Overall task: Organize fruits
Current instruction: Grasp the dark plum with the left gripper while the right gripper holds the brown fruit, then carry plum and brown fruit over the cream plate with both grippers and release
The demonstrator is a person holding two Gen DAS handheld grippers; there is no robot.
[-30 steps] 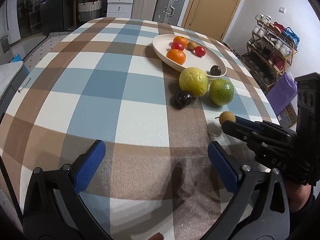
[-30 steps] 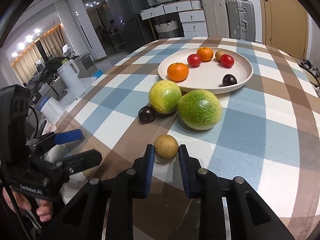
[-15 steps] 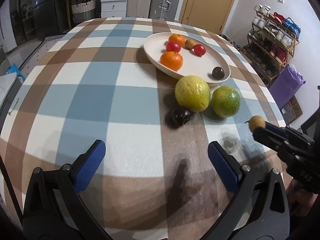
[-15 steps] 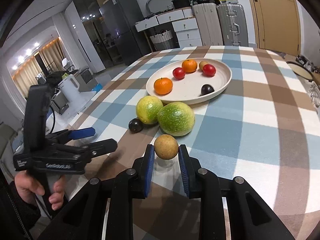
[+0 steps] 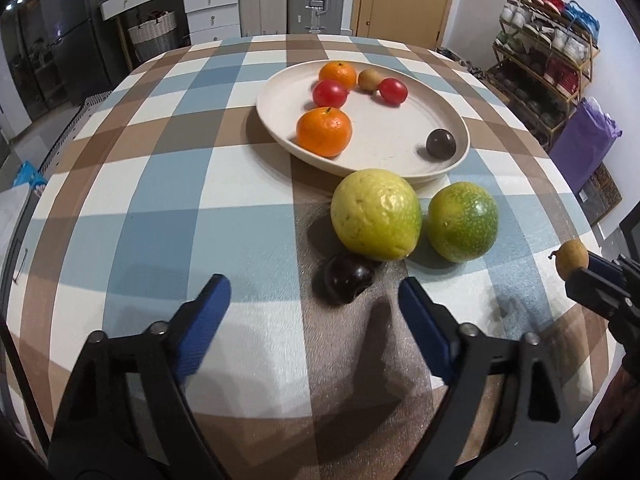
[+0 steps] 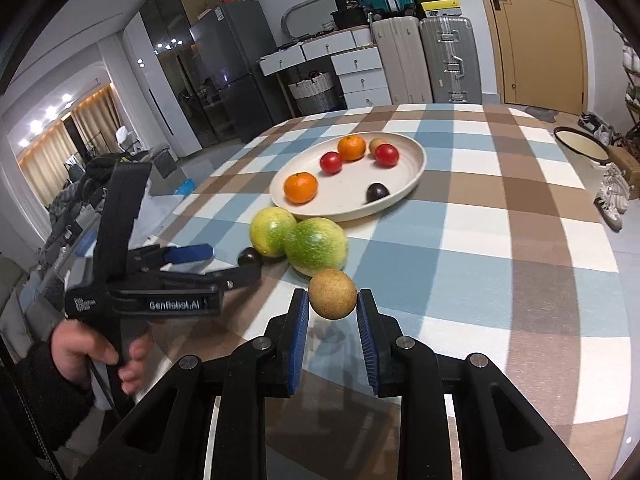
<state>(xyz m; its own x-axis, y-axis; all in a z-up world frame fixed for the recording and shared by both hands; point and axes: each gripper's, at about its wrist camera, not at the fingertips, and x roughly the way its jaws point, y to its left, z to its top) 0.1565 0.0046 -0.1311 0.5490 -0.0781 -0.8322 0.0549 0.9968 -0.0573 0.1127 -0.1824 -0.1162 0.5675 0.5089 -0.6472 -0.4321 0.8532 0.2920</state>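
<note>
The right gripper [image 6: 333, 312] pinches a small brown fruit [image 6: 332, 294] between its blue pads and holds it up off the table [image 6: 500, 240]. The left gripper [image 5: 314, 294] has nothing in it; its jaws have just been closing a bit but stand wide apart. A dark plum [image 5: 347, 282] lies on the cloth just in front of them, a little toward the right pad. The plum touches a big yellow-green fruit [image 5: 376, 214], and a greener one [image 5: 463, 222] sits right beside that. Behind them is the white plate [image 5: 400, 148], with two oranges, two red fruits, a little brown one and a dark one in it. The two big fruits stand between the held fruit and the plate. The cloth is bare on the left side and on the far right. The table's edge is close under both grippers.
</note>
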